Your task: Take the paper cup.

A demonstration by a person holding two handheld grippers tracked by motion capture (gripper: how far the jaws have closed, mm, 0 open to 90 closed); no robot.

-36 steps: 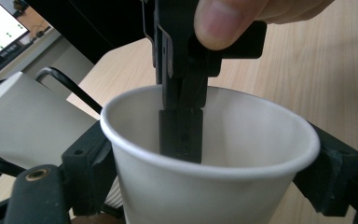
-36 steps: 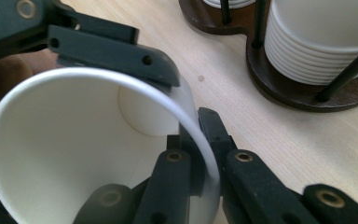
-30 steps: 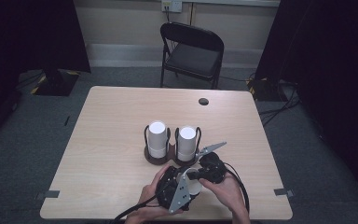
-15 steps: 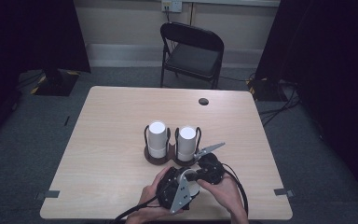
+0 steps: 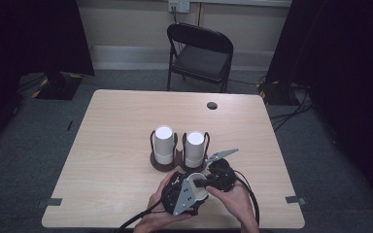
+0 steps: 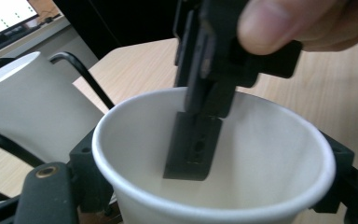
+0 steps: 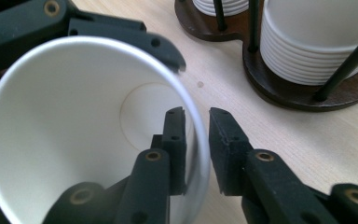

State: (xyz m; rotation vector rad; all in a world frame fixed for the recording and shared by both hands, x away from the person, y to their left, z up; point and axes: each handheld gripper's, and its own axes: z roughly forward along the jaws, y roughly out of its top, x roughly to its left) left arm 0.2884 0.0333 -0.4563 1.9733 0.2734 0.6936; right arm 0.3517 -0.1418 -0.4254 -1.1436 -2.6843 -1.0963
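A white paper cup (image 7: 88, 130) sits near the tabletop's (image 5: 116, 126) near edge, clasped around its outside by the left gripper (image 5: 184, 194). The right gripper (image 7: 196, 140) straddles the cup's wall, one jaw inside, one outside, a slight gap showing. Just beyond stands a dark holder (image 5: 167, 162) with two cup stacks (image 5: 194, 148).

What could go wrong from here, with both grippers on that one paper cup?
1. The right gripper straddles the paper cup rim, one jaw inside and one outside; closing hard may crease the thin wall.
2. The left gripper holds the cup from outside; pulling the two apart could tear or deform it.
3. The cup stacks in the holder stand close; a swing might knock them.
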